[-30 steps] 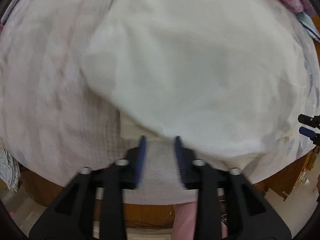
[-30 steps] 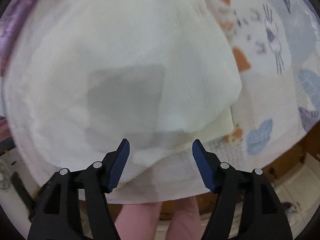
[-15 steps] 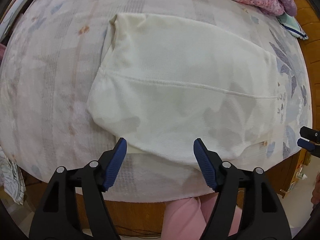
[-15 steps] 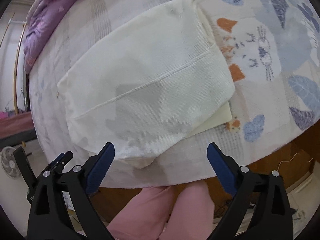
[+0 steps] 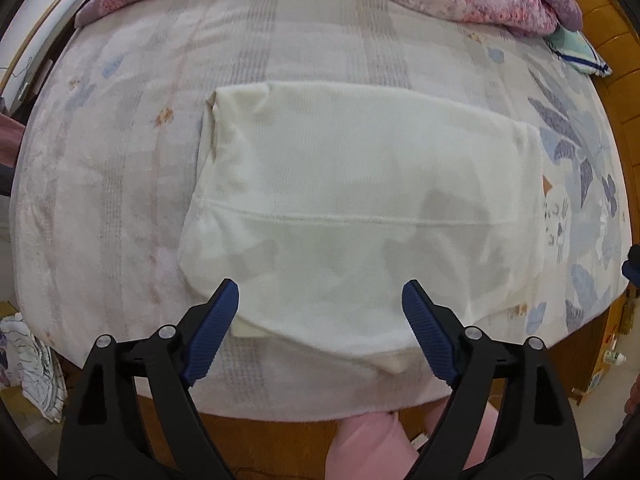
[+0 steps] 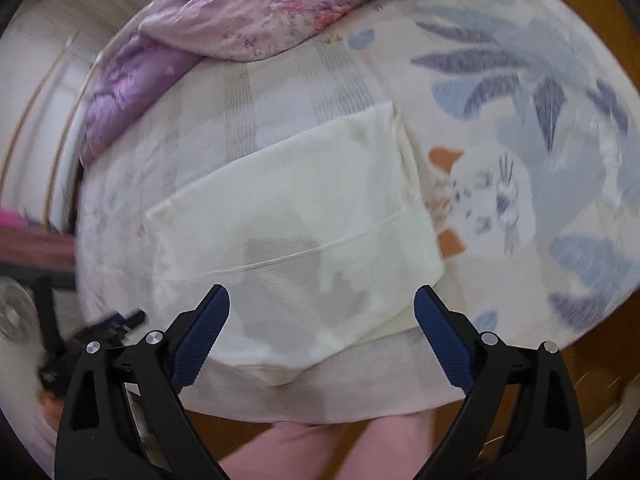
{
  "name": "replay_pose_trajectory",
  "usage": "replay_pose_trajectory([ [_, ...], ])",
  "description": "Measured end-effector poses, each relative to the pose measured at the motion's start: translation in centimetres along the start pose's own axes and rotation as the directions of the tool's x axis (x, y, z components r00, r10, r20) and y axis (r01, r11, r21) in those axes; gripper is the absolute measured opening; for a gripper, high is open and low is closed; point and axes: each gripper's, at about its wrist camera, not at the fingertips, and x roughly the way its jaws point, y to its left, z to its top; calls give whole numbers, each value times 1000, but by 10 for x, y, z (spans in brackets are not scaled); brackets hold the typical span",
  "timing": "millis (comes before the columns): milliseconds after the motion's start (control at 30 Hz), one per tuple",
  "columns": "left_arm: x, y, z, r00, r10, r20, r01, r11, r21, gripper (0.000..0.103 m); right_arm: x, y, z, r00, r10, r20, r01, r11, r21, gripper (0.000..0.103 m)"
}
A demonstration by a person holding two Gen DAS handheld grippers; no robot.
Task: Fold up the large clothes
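Both your grippers have lifted off the folded white garment (image 5: 360, 208), which lies flat on the bed (image 5: 120, 160). Left gripper (image 5: 320, 306) is opening, right gripper (image 6: 322, 308) wide, both empty, clearing the fold.

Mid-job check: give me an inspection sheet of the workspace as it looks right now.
Surface: bed with a patterned sheet.
Job's things: cream garment lies folded flat near the front edge, a lower layer peeking out beneath.
Clutter: purple quilt bunched at the far end; small folded cloth beside it.
Grippers: left hand-held gripper opening, nothing between its jaws; right hand-held gripper open, empty.
Cables: nothing seen.
Surroundings: wooden bed frame; fan.
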Motion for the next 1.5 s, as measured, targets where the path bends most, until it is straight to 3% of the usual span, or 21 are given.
replay_pose_trajectory([
  [133,6,-16,16,999,22,43,-23,999,23,84,26,24,26,1000,1,4,0,985,-173,76],
  [200,12,-23,30,997,3,80,-5,1000,24,84,47,39,42,1000,-18,4,18,967,-253,52],
  [300,36,-29,60,993,-4,116,0,999,33,84,86,52,67,998,-57,3,55,942,-332,42],
  [367,59,-21,82,993,-6,120,5,1000,9,83,111,51,85,998,-59,-3,54,938,-344,38],
  [500,106,23,119,993,32,115,-21,995,-93,77,175,23,131,989,-145,-13,130,922,-365,38],
  [600,153,77,143,993,110,34,-101,977,-188,73,218,-20,158,976,-208,-63,176,927,-332,34],
  [633,162,88,146,997,69,20,-64,976,-207,69,226,-32,162,979,-179,-93,142,940,-310,34],
  [667,166,97,145,999,26,25,-19,974,-225,69,231,-48,166,986,-95,-136,54,959,-279,33],
  [700,163,102,143,999,4,44,6,974,-227,66,228,-53,166,988,-74,-136,34,959,-281,31],
  [767,158,100,137,999,32,42,-23,982,-185,64,217,-60,160,986,-108,-130,61,944,-324,31],
  [833,154,93,126,996,92,3,-91,988,-125,64,208,-71,152,980,-136,-146,84,945,-316,40],
  [900,149,88,117,993,116,-33,-119,988,-103,64,197,-89,149,983,-84,-160,43,968,-246,45],
  [933,144,83,112,993,109,-44,-113,989,-100,64,192,-96,149,986,-64,-157,30,977,-213,48],
  [1000,129,70,105,995,95,-24,-97,991,-92,70,185,-111,154,990,-22,-138,2,989,-148,68],
  [1033,123,63,103,996,94,-10,-94,992,-89,77,184,-119,159,992,15,-126,-29,994,-108,71],
  [1133,110,45,97,998,63,16,-62,994,-85,78,186,-130,169,983,140,-116,-143,990,-19,75],
  [1200,104,32,92,999,47,26,-45,995,-87,78,198,-138,182,962,245,-117,-242,969,38,81],
  [1300,97,16,89,999,27,36,-23,995,-96,79,217,-138,194,941,314,-126,-310,949,57,81],
  [1367,93,6,87,999,10,47,-5,994,-109,79,238,-136,204,902,401,-164,-393,916,79,88],
  [1400,94,4,85,999,15,51,-8,992,-123,81,246,-130,209,891,417,-177,-408,909,86,93],
  [1500,92,-9,79,998,-15,60,26,983,-180,82,251,-126,215,859,485,-167,-479,875,76,96],
])
